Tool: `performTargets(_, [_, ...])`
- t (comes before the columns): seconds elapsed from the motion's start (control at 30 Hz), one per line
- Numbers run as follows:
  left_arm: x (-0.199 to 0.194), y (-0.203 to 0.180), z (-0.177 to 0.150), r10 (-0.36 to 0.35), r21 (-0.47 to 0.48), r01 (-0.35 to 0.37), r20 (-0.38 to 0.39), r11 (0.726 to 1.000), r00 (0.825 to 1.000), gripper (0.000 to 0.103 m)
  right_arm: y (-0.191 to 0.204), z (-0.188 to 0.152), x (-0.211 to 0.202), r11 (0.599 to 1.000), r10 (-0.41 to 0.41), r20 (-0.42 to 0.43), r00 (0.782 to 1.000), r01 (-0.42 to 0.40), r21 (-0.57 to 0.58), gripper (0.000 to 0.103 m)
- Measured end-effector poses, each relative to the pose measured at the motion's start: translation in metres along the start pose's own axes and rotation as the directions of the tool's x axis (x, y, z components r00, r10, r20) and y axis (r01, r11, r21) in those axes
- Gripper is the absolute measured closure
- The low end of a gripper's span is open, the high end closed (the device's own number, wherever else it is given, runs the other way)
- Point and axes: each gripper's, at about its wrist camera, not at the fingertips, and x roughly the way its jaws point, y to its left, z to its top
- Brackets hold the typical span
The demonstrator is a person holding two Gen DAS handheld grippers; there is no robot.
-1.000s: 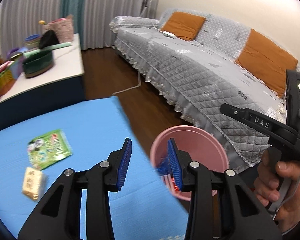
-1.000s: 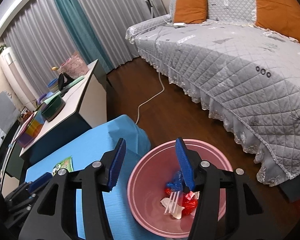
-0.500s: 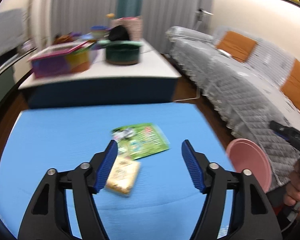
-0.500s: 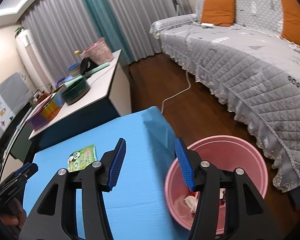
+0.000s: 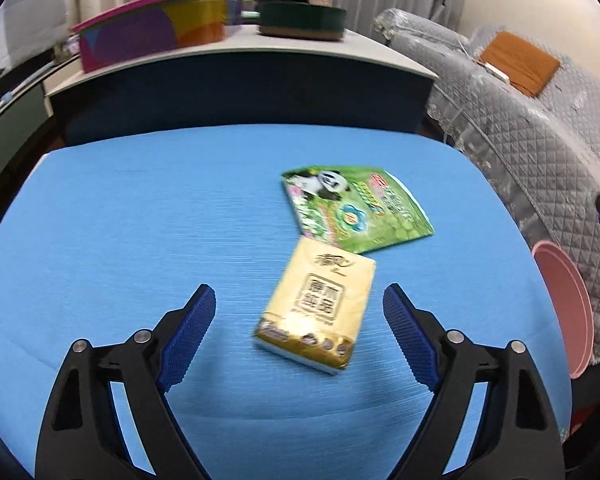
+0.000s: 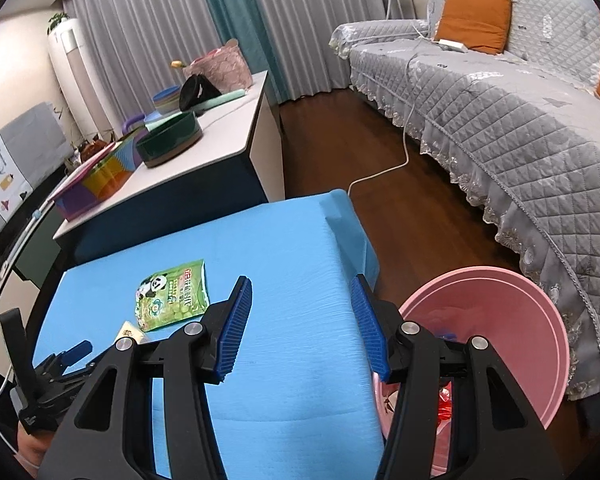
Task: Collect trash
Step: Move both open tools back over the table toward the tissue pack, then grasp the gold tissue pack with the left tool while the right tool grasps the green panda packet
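Blue worktop (image 5: 140, 220) fills the left wrist view: the left gripper (image 5: 298, 336) has swung away from the pink bin (image 5: 568, 312), its jaws just opened wide and empty, the yellow tissue pack (image 5: 320, 308) ahead between them, the green panda wrapper (image 5: 352, 208) touching its far end. From the right wrist, the right gripper (image 6: 302, 330) hangs half open and empty over the worktop's right edge, bin beside it.

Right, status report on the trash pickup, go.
Left gripper jaws just opened wide, empty, over yellow tissue pack. Right gripper open, empty. Green wrapper touches pack. Pink bin beside table, nothing blocking.
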Motion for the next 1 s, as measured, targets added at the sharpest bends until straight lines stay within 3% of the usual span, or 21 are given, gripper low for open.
performTargets(0.13, [0.010,-0.010,-0.002,0.028,0.049,-0.027,-0.022,0.998,0.999,0.019,0.009,-0.002,0.011,1.000,0.001,-0.016,1.000,-0.001,-0.016,0.050])
performTargets(0.33, [0.017,-0.002,-0.004,0.025,0.026,-0.023,-0.046,0.999,0.999,0.021,0.029,-0.007,0.021,0.999,0.010,-0.022,1.000,-0.011,-0.049,0.050])
performTargets(0.4, [0.018,0.002,-0.004,0.009,0.019,-0.008,-0.050,1.000,0.999,0.026,0.037,-0.009,0.024,0.998,0.016,-0.022,1.000,-0.017,-0.064,0.050])
performTargets(0.47, [0.018,0.005,-0.004,-0.003,0.015,0.004,-0.062,1.000,0.998,0.043,0.046,-0.012,0.028,0.996,0.022,-0.025,0.999,-0.024,-0.087,0.050])
performTargets(0.63, [0.015,0.021,-0.005,-0.004,-0.026,0.002,-0.079,1.000,0.997,0.049,0.080,-0.018,0.038,0.985,0.054,-0.048,0.997,-0.061,-0.161,0.050])
performTargets(0.8, [0.012,0.056,-0.006,0.100,-0.128,-0.112,-0.090,0.985,0.991,0.049,0.120,-0.026,0.046,0.971,0.090,-0.039,0.995,-0.096,-0.219,0.050])
performTargets(1.0, [0.009,0.094,-0.011,0.182,-0.276,-0.210,-0.126,0.938,0.975,0.050,0.184,-0.039,0.077,0.945,0.065,-0.053,0.997,-0.078,-0.319,0.050])
